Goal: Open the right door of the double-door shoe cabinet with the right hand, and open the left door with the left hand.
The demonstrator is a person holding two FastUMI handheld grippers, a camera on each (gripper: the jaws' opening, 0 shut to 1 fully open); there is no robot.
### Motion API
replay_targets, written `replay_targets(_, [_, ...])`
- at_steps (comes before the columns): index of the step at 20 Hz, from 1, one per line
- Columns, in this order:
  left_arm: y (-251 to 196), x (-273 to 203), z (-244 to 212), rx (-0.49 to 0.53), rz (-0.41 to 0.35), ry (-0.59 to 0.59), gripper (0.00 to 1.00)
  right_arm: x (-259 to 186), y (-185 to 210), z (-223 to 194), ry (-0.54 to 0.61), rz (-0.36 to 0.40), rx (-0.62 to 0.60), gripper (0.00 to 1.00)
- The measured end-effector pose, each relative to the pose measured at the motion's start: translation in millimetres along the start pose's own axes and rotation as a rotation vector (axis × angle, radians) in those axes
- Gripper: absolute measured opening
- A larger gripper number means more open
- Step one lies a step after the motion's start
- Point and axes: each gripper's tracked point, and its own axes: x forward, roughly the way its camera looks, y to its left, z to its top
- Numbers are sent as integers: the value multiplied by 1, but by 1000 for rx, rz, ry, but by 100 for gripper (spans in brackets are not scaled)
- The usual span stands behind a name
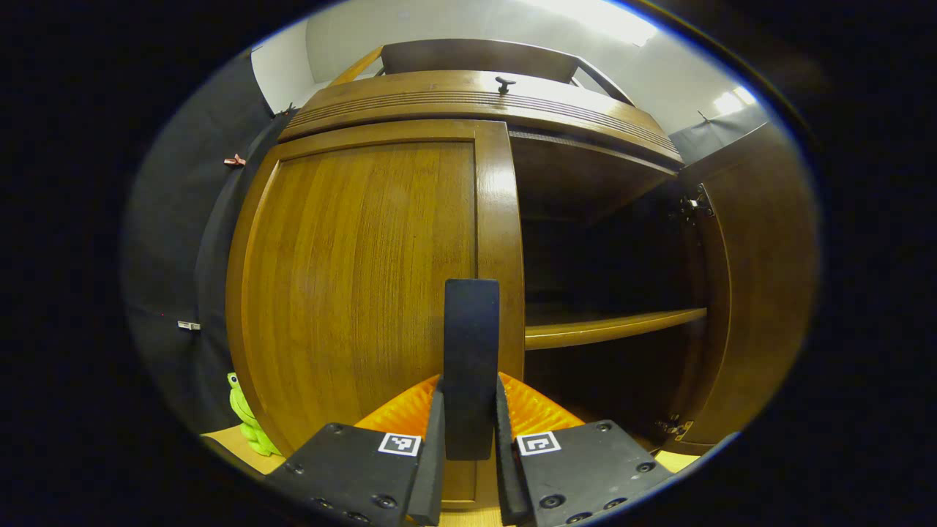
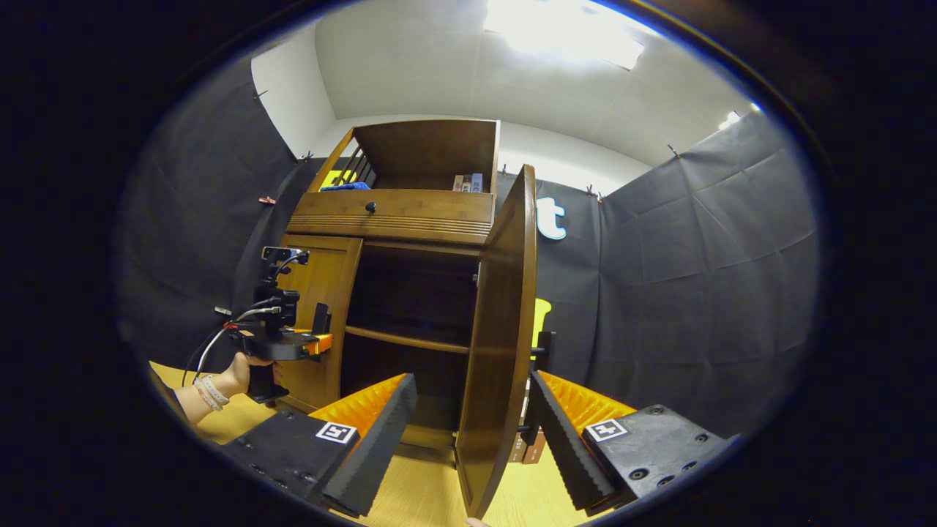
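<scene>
The wooden shoe cabinet (image 2: 410,219) stands ahead. Its left door (image 1: 359,293) is closed. The door's black upright handle (image 1: 472,351) sits between my left gripper's (image 1: 471,446) fingers, which press on both its sides. In the right gripper view, a hand (image 2: 238,375) holds that left gripper (image 2: 296,340) against the left door (image 2: 322,293). The right door (image 2: 501,329) stands swung wide open, edge-on. My right gripper (image 2: 468,439) is open, its fingers (image 2: 373,439) straddling the door's edge without touching it. The door's dark handle (image 2: 545,351) pokes out on its far side.
Inside the open half are a shelf (image 1: 615,326) and dark space. A drawer with a knob (image 2: 370,208) sits above the doors, with books (image 2: 466,181) on top. A green toy (image 1: 245,417) lies left of the cabinet on the wooden floor (image 2: 424,498).
</scene>
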Motion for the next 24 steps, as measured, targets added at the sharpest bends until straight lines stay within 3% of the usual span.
replay_targets(6, [3,-23,2,-15,-43,18,31,-1,5,1,0,14,2,97])
replay_targets(12, [9,-61,8,-22,-85,18,31,-14,37,7,13,59,8,97])
replay_targets(24, [41,-131,17,-7,-96,23,31,-11,91,9,25,147,33,97])
